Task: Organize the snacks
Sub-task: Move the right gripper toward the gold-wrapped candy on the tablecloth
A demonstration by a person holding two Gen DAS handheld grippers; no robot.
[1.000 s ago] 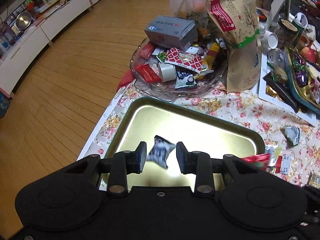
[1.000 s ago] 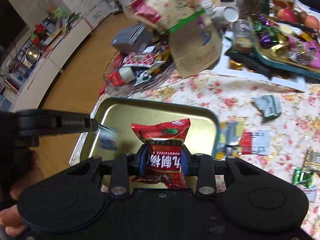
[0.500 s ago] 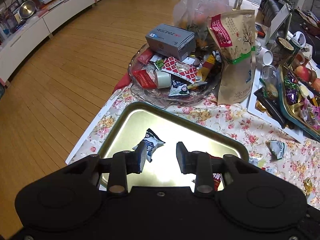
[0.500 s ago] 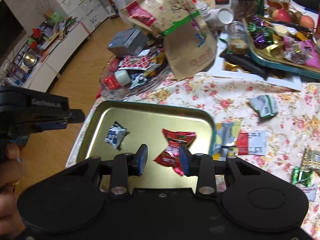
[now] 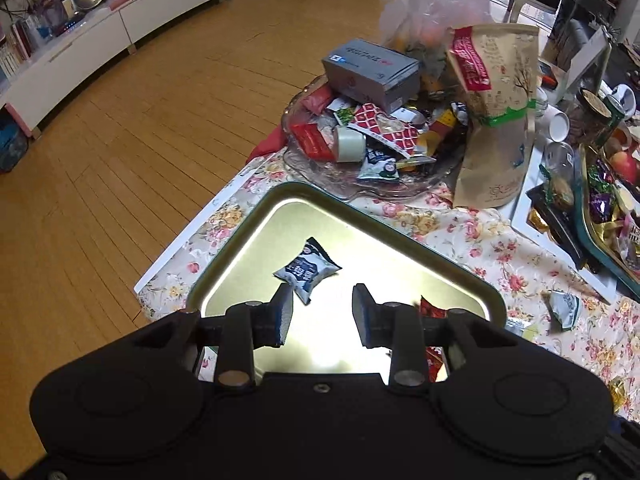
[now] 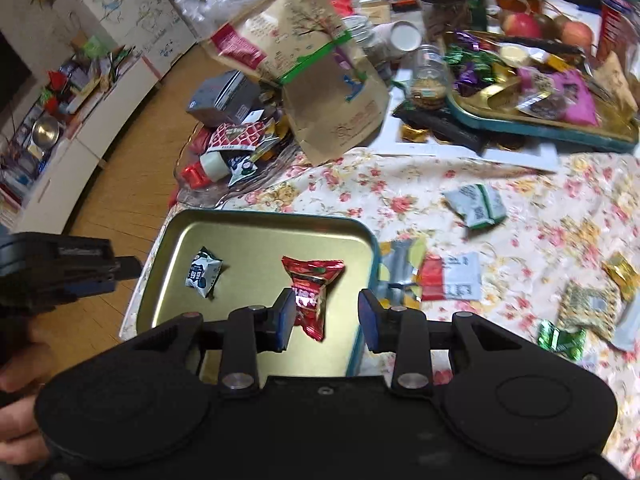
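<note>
A gold tin tray (image 5: 256, 256) (image 6: 240, 240) lies on the flowered tablecloth. Two snacks rest in it: a blue-and-white packet (image 5: 306, 272) (image 6: 204, 272) and a red packet (image 6: 312, 284), whose edge peeks out behind a finger (image 5: 430, 312). My left gripper (image 5: 322, 316) hovers just above the tray near the blue-and-white packet, open and empty; it also shows in the right wrist view (image 6: 100, 272). My right gripper (image 6: 326, 320) is open over the tray's right side, with the red packet lying below and ahead of its left finger.
Loose snacks lie on the cloth right of the tray: a green-white packet (image 6: 476, 206), a red-white wrapper (image 6: 452, 280), a green candy (image 6: 560, 338). Behind stand a glass bowl (image 5: 304, 160) of snacks, a brown paper bag (image 5: 496, 120) and a teal tray (image 6: 540, 128). The table edge and floor are left.
The blue-and-white packet left my left jaws and the red packet left my right jaws; both now lie in the tray. The right gripper has shifted right.
</note>
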